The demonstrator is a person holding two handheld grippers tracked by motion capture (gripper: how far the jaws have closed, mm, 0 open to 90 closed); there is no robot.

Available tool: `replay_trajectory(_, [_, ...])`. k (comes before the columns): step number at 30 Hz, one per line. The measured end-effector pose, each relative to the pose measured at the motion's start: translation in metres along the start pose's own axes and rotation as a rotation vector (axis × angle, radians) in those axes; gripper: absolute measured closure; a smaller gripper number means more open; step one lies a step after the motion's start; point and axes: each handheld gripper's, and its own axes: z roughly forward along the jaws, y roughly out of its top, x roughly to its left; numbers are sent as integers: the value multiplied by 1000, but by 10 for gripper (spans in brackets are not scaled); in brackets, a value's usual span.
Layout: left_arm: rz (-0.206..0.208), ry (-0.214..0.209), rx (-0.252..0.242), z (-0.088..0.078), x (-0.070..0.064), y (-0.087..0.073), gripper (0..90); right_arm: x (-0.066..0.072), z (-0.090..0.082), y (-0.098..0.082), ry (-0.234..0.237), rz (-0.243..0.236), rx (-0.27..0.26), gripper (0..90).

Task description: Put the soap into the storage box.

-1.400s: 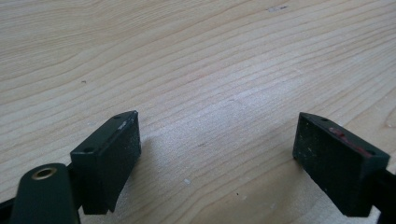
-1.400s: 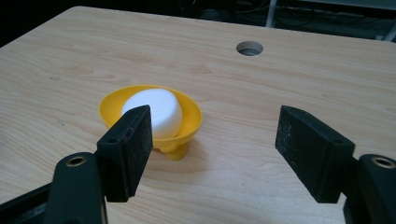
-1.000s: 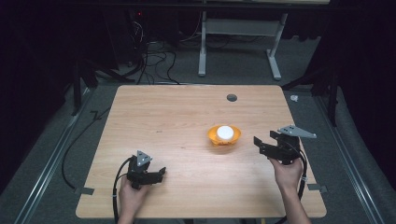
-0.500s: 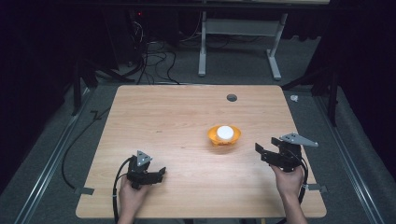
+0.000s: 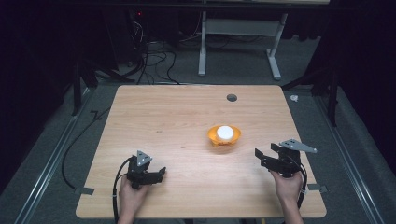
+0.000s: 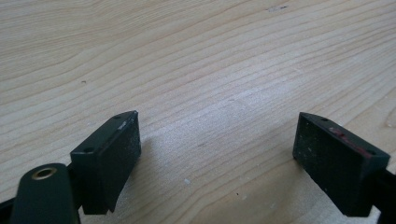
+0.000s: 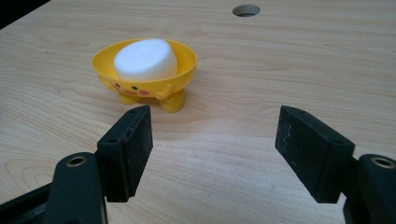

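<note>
We worked at the wooden table [image 5: 187, 121], which carried one thing of note: a yellow bowl [image 5: 224, 136] on little feet, standing right of the table's middle, just nearer us than the round cable hole [image 5: 231, 98]. A white puck-shaped block [image 7: 145, 58] lay inside the bowl. Our right tool [image 5: 262, 156] had drawn back from the bowl over the last second, toward our edge of the table; its jaws stood wide apart and held nothing, the bowl ahead of them and apart. We judged this a retreat after placing. Our left tool [image 5: 159, 173], well left of the bowl, had stayed put, jaws likewise wide and empty.
</note>
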Motion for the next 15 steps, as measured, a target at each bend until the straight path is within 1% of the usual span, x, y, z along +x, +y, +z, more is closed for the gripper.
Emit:
replay_trajectory(6, [0, 0, 0, 0, 0, 0, 156, 1, 4, -9, 5, 11, 17, 283])
replay_trajectory(15, [0, 0, 0, 0, 0, 0, 156, 2, 11, -21, 0, 16, 45, 284])
